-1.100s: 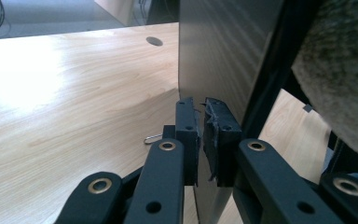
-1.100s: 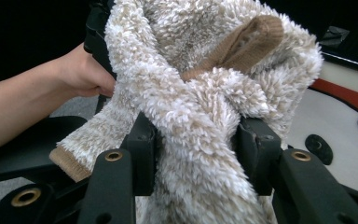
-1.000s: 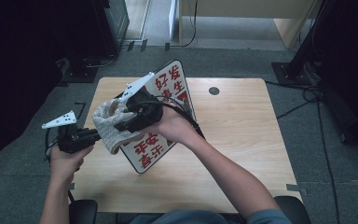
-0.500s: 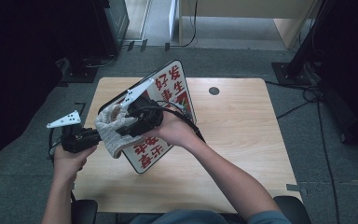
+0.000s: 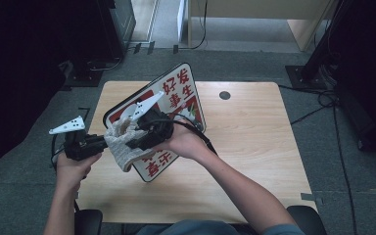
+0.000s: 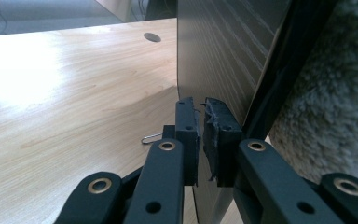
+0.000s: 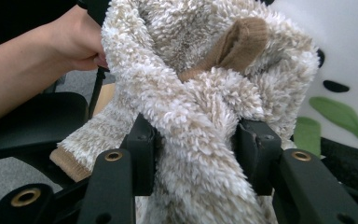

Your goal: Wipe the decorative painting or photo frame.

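Right gripper [image 7: 196, 140] clamped on a fluffy cream cloth [image 7: 200, 98], pressed against the face of the sign board [image 5: 176, 98]. Left gripper [image 6: 204, 135] pinched shut on the board's left edge, holding it tilted up off the table [image 5: 254, 147]. Step, as judged: wiping the board's face. Next calls for a steady left hold while the cloth sweeps across. Cloth hides the print beneath it; small wire clip [image 6: 151, 138] on the table behind the board, hard to identify.

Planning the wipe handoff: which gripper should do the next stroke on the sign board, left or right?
Right. The right gripper is shut on the fluffy cloth, bunched against the sign board face. The left gripper is clamped on the board's edge, propping it tilted on the table, so it should probably hold.
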Motion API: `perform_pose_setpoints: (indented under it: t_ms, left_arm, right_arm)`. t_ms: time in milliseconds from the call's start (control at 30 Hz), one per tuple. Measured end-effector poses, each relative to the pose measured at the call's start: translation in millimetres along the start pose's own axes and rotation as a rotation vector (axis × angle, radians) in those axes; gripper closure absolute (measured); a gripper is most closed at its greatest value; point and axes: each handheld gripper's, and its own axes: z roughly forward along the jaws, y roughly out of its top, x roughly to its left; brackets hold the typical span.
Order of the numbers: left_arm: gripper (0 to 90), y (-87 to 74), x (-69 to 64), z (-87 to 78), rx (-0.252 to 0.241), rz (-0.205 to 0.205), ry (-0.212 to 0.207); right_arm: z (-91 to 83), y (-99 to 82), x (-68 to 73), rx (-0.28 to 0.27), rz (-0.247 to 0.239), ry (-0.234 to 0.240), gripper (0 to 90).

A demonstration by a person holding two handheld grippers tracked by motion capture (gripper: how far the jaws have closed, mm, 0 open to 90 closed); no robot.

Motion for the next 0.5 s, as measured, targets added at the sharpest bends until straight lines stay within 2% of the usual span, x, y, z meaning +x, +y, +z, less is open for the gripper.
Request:
perform_pose_setpoints:
  t_ms: [500]
  left_arm:
    - [84.5, 0.0, -0.4, -0.1, 0.0, 0.004, 0.004]
  right_arm:
    - [7.0, -16.9, -1.5, -0.02, 0.008, 0.029, 55.6]
